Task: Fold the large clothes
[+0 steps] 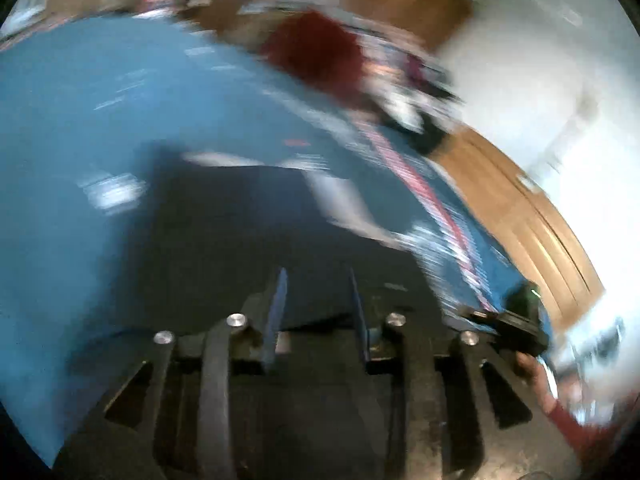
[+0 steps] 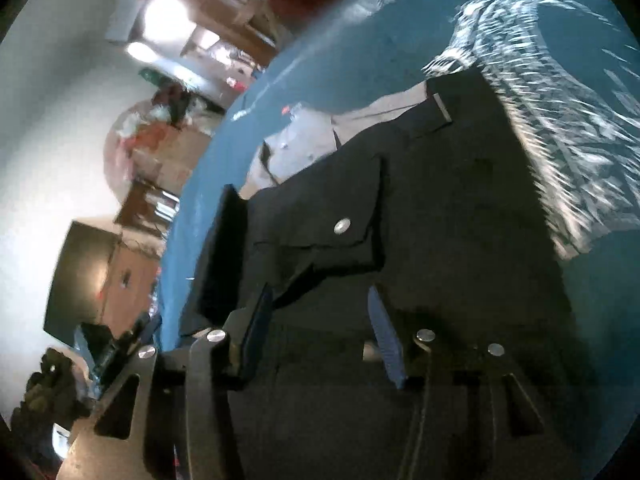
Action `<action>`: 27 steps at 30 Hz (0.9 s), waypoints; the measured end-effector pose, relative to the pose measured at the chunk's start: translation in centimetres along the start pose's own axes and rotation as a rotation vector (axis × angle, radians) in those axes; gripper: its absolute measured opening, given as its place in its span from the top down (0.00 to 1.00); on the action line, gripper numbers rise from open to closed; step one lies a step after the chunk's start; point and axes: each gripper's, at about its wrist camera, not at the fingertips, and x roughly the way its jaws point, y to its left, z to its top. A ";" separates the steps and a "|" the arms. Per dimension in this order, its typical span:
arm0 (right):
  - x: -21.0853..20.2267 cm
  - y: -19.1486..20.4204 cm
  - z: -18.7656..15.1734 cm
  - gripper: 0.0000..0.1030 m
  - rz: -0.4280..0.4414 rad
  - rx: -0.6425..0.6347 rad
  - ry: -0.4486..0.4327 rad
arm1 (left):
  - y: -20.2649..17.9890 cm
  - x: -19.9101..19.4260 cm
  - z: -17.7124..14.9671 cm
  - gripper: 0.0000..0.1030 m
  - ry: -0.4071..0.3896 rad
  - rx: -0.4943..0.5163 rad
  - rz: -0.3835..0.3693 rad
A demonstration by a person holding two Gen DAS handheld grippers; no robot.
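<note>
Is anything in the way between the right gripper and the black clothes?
Nothing visible. The right gripper is open right over the black clothes, which lie on the blue cloth; only dark fabric shows between its fingers.

Your left gripper (image 1: 318,280) and right gripper (image 2: 318,300) are both black linkages with silver pivot screws and blue finger pads (image 2: 384,336). Your sleeve (image 1: 568,424) is dark red.

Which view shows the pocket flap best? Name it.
Right wrist: the pocket flap on the dark garment is sharp, its snap visible. Left wrist shows only a blurred dark garment, no flap discernible.
</note>
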 end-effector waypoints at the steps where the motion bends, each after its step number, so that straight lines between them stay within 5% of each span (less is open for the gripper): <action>1: 1.0 -0.1 0.4 0.46 0.001 -0.001 0.026 | 1.8 -0.2 -0.4 0.71 -0.015 -0.040 0.043; 4: 3.6 -1.6 1.9 0.48 -0.132 0.050 0.071 | 5.4 0.0 -1.2 0.71 -0.022 -0.157 0.092; 12: 5.7 -2.2 4.0 0.49 -0.087 0.089 0.057 | 4.9 0.7 -2.7 0.69 -0.025 -0.161 0.104; 13: 6.3 -1.8 4.2 0.53 -0.072 0.081 0.088 | 4.9 0.5 -2.6 0.69 -0.026 -0.159 0.105; 16: 7.2 -0.1 4.4 0.87 -0.126 -0.007 0.110 | 5.6 -0.6 -2.9 0.69 -0.027 -0.149 0.116; 17: 6.8 0.0 4.6 0.95 -0.131 -0.023 0.093 | 5.9 -0.8 -2.8 0.69 -0.026 -0.149 0.118; 22: 0.2 -0.5 6.1 0.96 -0.154 -0.048 -0.069 | 5.9 -0.6 -2.8 0.69 -0.019 -0.142 0.142; 27: -1.3 -4.0 5.2 0.96 -0.199 -0.011 -0.050 | 4.8 -0.2 -2.5 0.67 -0.005 -0.103 0.204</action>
